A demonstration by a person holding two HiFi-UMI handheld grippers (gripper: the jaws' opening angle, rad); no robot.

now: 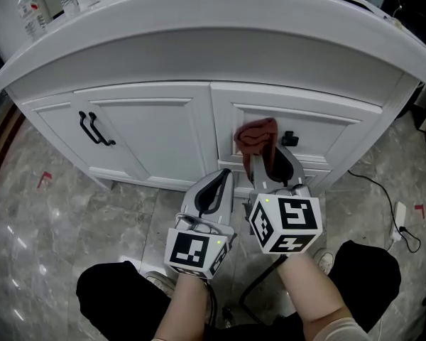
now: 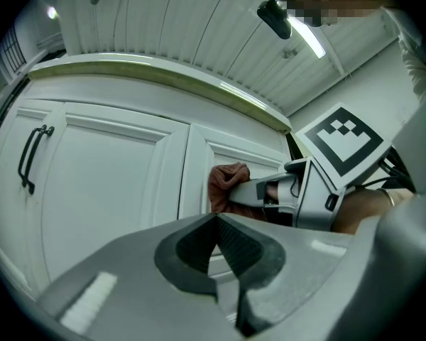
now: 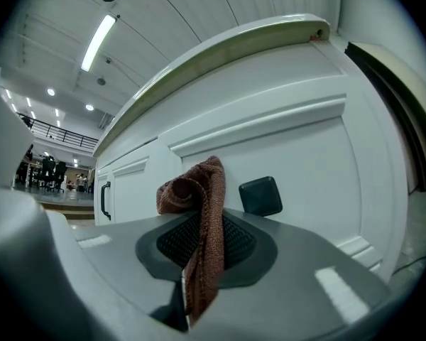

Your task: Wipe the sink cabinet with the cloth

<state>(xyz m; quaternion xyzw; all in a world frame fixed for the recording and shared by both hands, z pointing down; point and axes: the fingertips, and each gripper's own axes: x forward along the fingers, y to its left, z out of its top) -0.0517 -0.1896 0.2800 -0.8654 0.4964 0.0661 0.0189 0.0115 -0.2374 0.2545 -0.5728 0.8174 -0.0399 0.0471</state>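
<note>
Wiping seems barely begun: the right gripper, jaws clenched on the cloth, holds it against the cabinet beside the knob, while the left gripper is clenched on nothing.

The cloth is rust-brown, the sink cabinet white with black handles, the floor grey marbled.

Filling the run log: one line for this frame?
phase: wipe | right tool: shut on cloth, cloth at right cabinet door | left tool: shut, empty
</note>
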